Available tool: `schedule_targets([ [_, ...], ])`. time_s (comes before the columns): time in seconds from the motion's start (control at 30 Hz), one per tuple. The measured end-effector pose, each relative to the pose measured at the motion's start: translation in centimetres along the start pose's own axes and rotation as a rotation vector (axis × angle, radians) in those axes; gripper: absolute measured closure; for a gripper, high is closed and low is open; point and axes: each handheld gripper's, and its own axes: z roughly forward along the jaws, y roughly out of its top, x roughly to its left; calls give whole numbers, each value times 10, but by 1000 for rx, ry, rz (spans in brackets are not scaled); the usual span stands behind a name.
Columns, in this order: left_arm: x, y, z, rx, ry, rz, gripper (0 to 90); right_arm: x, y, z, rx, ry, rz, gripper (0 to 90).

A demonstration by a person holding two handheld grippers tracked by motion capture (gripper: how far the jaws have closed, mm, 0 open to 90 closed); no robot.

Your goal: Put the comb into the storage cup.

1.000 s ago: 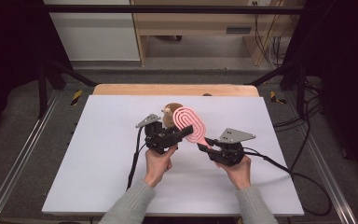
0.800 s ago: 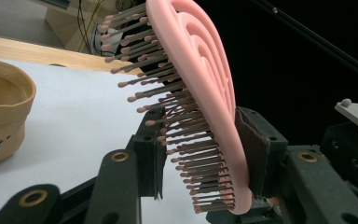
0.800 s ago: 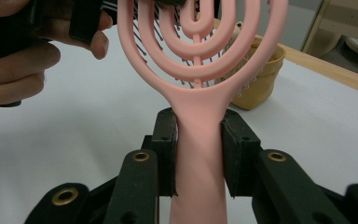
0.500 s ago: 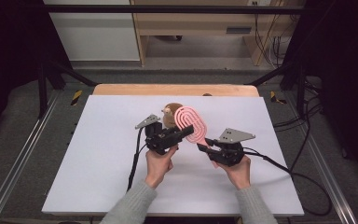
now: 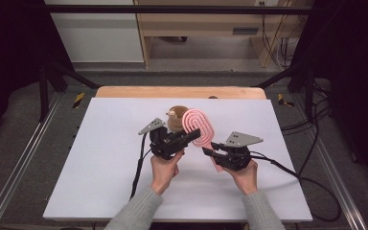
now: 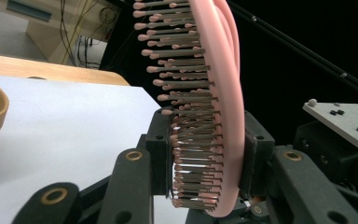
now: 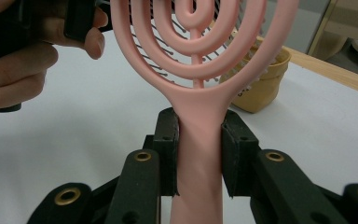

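We hold the pink hairbrush point(image 5: 199, 128) between both tools: our right gripper point(image 7: 199, 154) is clamped on its handle, our left gripper point(image 6: 208, 151) pinches the head across bristles and back, lifted above the white table point(image 5: 100, 158). Just behind the brush stands a small tan cup point(image 5: 175, 118), partly hidden by the brush head. We read no writing anywhere. Nothing has visibly shifted since a second ago.
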Motion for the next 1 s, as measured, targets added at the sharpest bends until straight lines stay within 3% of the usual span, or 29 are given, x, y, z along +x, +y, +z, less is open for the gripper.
schedule_targets([
  [0.37,-4,-1,-2,-3,-10,72,636,0,-1,1,-2,13,-4,711],
  [0.77,-8,0,-3,-15,2,95,640,0,0,1,-6,25,1,697],
  [1.0,-7,2,-5,-16,15,109,642,-1,1,0,-16,30,13,611],
])
